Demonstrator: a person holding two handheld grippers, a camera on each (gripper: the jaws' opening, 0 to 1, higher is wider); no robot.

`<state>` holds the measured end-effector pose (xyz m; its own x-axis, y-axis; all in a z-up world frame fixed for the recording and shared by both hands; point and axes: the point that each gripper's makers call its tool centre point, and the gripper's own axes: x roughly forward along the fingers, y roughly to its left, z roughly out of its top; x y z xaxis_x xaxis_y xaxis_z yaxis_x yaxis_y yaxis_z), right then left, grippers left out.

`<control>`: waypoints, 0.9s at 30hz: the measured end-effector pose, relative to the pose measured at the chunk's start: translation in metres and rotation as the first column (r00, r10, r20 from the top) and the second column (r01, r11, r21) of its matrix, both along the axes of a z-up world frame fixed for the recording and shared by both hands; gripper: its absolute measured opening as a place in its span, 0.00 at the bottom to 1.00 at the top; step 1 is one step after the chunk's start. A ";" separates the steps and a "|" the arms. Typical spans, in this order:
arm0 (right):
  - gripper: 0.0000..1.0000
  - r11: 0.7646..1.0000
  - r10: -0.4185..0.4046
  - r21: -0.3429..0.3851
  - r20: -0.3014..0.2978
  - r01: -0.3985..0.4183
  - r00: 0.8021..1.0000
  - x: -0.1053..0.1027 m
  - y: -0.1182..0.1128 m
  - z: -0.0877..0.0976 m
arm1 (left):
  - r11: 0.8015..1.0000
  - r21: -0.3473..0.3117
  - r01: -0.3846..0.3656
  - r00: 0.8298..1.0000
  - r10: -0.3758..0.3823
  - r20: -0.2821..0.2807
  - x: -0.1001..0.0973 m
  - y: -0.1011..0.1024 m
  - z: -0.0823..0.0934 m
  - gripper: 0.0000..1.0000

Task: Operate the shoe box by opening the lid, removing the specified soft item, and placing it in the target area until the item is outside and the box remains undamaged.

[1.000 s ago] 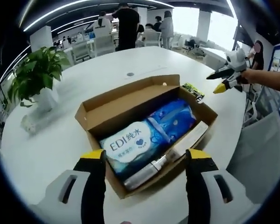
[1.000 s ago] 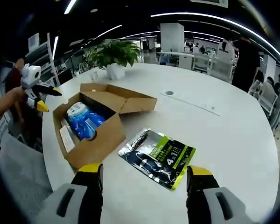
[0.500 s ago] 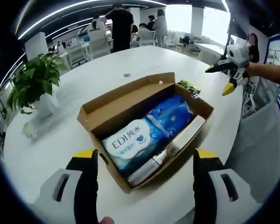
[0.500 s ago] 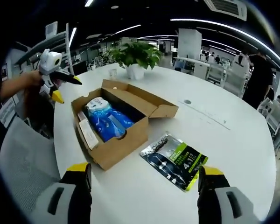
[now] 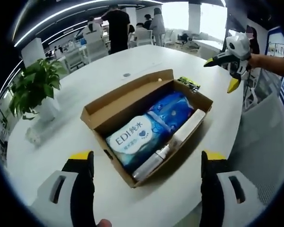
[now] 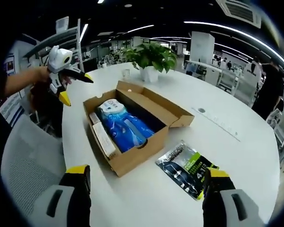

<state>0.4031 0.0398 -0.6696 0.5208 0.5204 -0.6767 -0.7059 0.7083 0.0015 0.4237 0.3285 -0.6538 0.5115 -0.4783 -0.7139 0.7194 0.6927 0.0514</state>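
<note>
Both views are looking pretty bright overall, with long ceiling light strips (image 6: 213,26) doing most of the work and windows (image 5: 199,14) blowing out white at the back. The white table (image 5: 52,146) is picking up soft glare, and the box (image 6: 132,120) is throwing only a faint shadow. Fisheye is bending everything near the edges, and distant desks are going soft

From my left gripper view, the shoe box (image 5: 146,127) stands open at 12 o'clock, top unobstructed, its raised lid (image 5: 125,98) walling the far side. Bare white table (image 5: 61,142) lies at 9. In the right gripper view a green pouch (image 6: 187,166) lies at 1; a potted plant (image 6: 151,59) stands beyond the box.
</note>
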 end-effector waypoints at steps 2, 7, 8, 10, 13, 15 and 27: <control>1.00 1.000 0.019 -0.004 0.005 -0.019 1.000 0.000 0.007 0.002 | 1.000 0.002 0.001 1.000 -0.001 0.005 -0.001 0.002 0.003 0.93; 1.00 0.998 0.061 0.002 0.014 -0.061 0.998 0.001 0.027 0.011 | 1.000 -0.003 -0.001 1.000 0.001 0.012 0.001 0.009 0.005 0.96; 1.00 0.997 0.071 0.004 0.015 -0.071 0.997 0.000 0.032 0.013 | 1.000 -0.005 0.003 1.000 -0.003 0.010 0.001 0.009 0.005 0.97; 1.00 0.996 0.085 0.006 0.019 -0.086 0.996 0.001 0.039 0.016 | 1.000 -0.001 0.011 1.000 -0.011 0.007 0.001 0.009 0.005 0.99; 1.00 0.993 0.116 0.005 0.026 -0.116 0.993 0.000 0.052 0.021 | 1.000 0.008 0.018 1.000 -0.018 0.010 0.002 0.011 0.006 0.99; 1.00 0.992 0.128 0.002 0.031 -0.128 0.991 0.000 0.057 0.023 | 1.000 0.003 0.019 1.000 -0.019 0.009 0.003 0.011 0.007 0.99; 1.00 0.977 0.211 -0.023 0.030 -0.210 0.977 0.000 0.084 0.027 | 0.998 0.022 0.050 0.999 -0.050 0.003 0.008 0.013 0.004 0.99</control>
<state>0.4034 0.1235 -0.6428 0.4229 0.6078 -0.6721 -0.8385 0.5437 -0.0359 0.4317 0.3416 -0.6503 0.4898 -0.4876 -0.7227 0.7531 0.6543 0.0690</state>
